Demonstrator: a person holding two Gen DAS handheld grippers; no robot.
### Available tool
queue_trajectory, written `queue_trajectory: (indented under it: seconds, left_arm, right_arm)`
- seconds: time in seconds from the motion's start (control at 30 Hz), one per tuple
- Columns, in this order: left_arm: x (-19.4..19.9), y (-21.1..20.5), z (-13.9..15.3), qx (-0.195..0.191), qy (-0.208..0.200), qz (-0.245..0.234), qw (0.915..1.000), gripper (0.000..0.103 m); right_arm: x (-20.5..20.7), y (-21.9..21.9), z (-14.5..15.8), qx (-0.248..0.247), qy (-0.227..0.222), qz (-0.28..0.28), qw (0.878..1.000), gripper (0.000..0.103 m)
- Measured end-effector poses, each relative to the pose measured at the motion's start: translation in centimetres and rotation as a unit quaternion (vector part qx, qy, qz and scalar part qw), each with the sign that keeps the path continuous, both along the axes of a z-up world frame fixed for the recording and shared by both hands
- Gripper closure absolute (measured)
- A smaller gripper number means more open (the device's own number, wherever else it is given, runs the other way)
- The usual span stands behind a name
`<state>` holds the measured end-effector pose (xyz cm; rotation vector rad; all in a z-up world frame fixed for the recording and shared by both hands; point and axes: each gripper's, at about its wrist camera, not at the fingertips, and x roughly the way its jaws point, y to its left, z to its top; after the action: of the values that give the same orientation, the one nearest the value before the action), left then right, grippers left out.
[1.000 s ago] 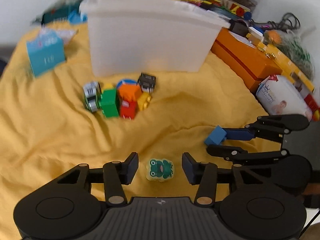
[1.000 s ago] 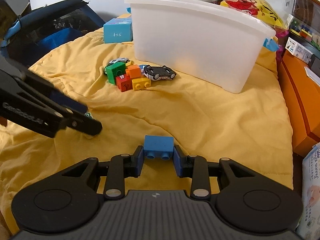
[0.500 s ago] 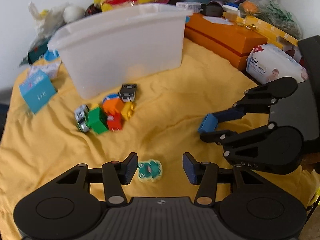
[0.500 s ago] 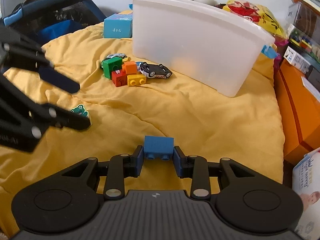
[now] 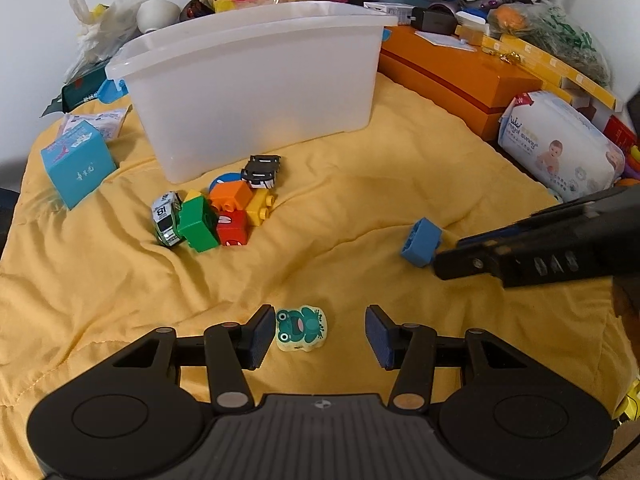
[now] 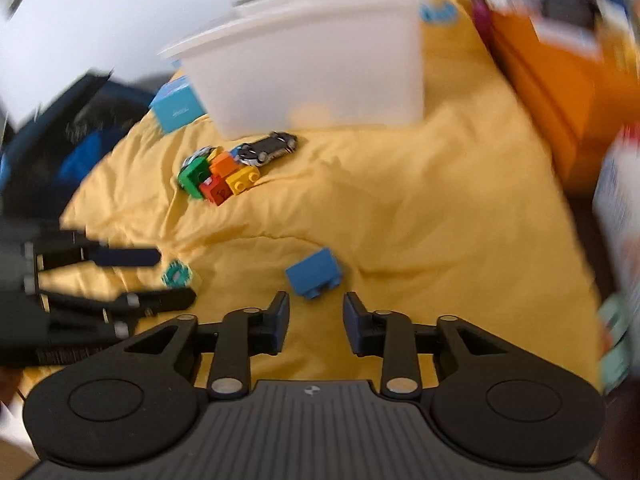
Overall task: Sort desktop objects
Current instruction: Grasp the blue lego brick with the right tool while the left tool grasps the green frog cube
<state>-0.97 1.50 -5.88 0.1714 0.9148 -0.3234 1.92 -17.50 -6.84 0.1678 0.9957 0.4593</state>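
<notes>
Open yellow cloth (image 5: 360, 184) lies between white bin (image 5: 256, 92) and claws.

Wrinkled yellow cloth (image 5: 400, 168), translucent plastic bin (image 5: 256, 80) (matt)

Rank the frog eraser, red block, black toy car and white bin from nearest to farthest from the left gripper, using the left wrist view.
1. frog eraser, between the left gripper's open fingers
2. red block, ahead left
3. black toy car, behind the blocks
4. white bin, farthest back

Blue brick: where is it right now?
The blue brick lies on the yellow cloth, just beyond the right gripper, whose jaws do not touch it.
</notes>
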Motion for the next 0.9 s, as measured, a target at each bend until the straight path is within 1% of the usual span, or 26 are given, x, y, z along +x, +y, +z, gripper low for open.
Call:
queue_trajectory:
  seconds: [0.13, 0.2, 0.23, 0.3, 0.4, 0.5, 0.57, 0.6, 0.67, 0.7, 0.77, 0.8, 0.83, 0.9]
  left_arm:
    - [-0.1, 0.1, 0.0, 0.001, 0.000, -0.005, 1.0000, 0.049]
    - [-0.1, 0.3, 0.0, 0.002, 0.001, -0.006, 1.0000, 0.049]
    - [-0.1, 0.4, 0.0, 0.002, 0.001, -0.006, 1.0000, 0.049]
    - [0.0, 0.7, -0.1, 0.002, 0.001, -0.005, 1.0000, 0.049]
    - [0.3, 1.0, -0.1, -0.001, 0.001, -0.004, 1.0000, 0.049]
    - [0.4, 1.1, -0.1, -0.003, 0.001, -0.006, 1.0000, 0.049]
    - [0.5, 1.2, -0.2, -0.003, 0.002, -0.008, 1.0000, 0.049]
    - [0.5, 1.2, -0.3, -0.003, 0.003, -0.008, 1.0000, 0.049]
    - [0.6, 1.3, -0.4, -0.003, 0.005, -0.008, 1.0000, 0.049]
    - [0.6, 1.3, -0.3, -0.004, 0.004, -0.008, 1.0000, 0.049]
    - [0.6, 1.4, -0.2, -0.006, 0.001, -0.008, 0.9999, 0.049]
    - [0.6, 1.4, -0.2, -0.006, 0.001, -0.008, 0.9999, 0.049]
    - [0.6, 1.4, -0.3, -0.005, 0.002, -0.008, 1.0000, 0.049]
    - [0.7, 1.4, -0.5, -0.004, 0.005, -0.007, 1.0000, 0.049]
  right_arm:
    - [1.2, -0.1, -1.2, 0.044, 0.042, -0.049, 0.997, 0.073]
    - [1.8, -0.4, -1.3, 0.056, 0.045, -0.071, 0.995, 0.073]
    - [2.1, -0.3, -1.3, 0.057, 0.042, -0.071, 0.995, 0.073]
    - [2.7, 0.6, -1.0, 0.035, 0.020, -0.055, 0.998, 0.073]
    - [3.4, 2.6, -0.4, -0.009, -0.015, -0.010, 1.000, 0.073]
    - [3.6, 3.9, 0.4, -0.048, -0.060, 0.012, 0.997, 0.071]
    - [3.7, 4.6, 0.7, -0.073, -0.093, 0.035, 0.992, 0.071]
    - [3.8, 4.9, 0.7, -0.077, -0.101, 0.048, 0.991, 0.071]
    - [4.2, 5.3, 0.6, -0.072, -0.092, 0.056, 0.992, 0.071]
    - [4.1, 5.2, 0.8, -0.069, -0.089, 0.047, 0.993, 0.071]
    - [3.7, 4.4, 1.5, -0.063, -0.095, 0.006, 0.993, 0.067]
    - [3.5, 3.8, 1.6, -0.061, -0.090, -0.021, 0.994, 0.067]
    - [3.5, 2.8, 1.5, -0.043, -0.072, -0.051, 0.995, 0.066]
    - [4.0, 1.6, 0.6, 0.004, -0.026, -0.084, 0.996, 0.069]
